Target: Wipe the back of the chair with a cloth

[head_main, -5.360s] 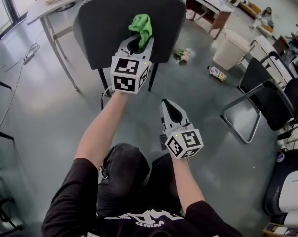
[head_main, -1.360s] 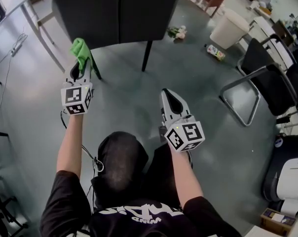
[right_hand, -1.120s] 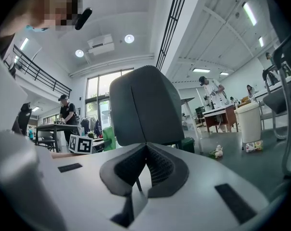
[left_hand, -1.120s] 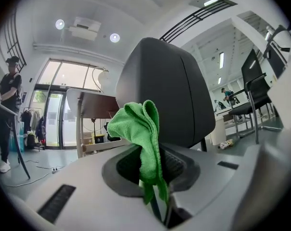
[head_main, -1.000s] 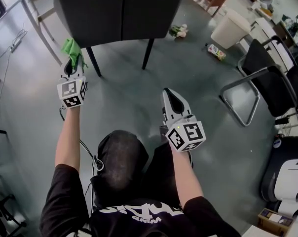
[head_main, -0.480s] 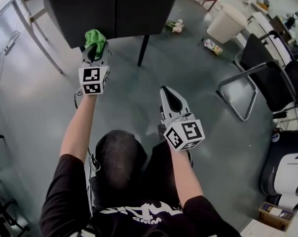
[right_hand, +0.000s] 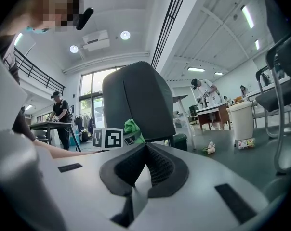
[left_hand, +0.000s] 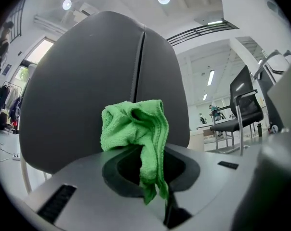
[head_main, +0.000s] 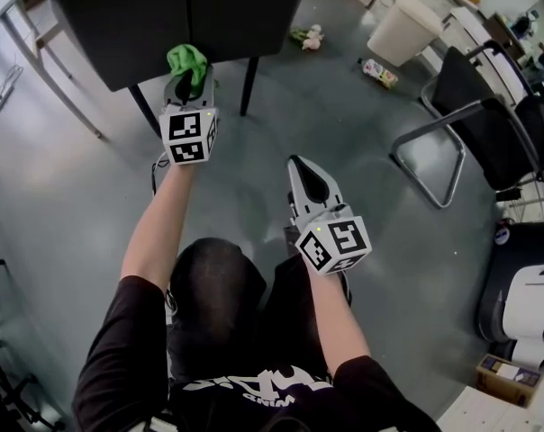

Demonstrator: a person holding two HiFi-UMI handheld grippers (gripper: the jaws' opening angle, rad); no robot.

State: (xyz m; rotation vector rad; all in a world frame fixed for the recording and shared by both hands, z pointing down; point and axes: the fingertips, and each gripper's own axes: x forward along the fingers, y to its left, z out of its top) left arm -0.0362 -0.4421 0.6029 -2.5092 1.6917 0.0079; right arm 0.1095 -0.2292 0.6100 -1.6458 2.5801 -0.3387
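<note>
Your left tongs (head_main: 189, 81) pinch the green cloth (head_main: 187, 59) near the lower edge of the chair back (head_main: 110, 16), upper left of frame: press it flat, sweep in overlapping strokes, and hold your empty, pressed-together right tongs (head_main: 301, 162) clear.

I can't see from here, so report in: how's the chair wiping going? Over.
Left hand-held gripper shut on green cloth, at lower edge of chair back. Right hand-held gripper shut, empty, off the chair. Nothing in the way.

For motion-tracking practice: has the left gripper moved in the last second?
Yes. The left gripper, shut on the cloth, went right, from the left corner of the chair back toward its centre seam.
</note>
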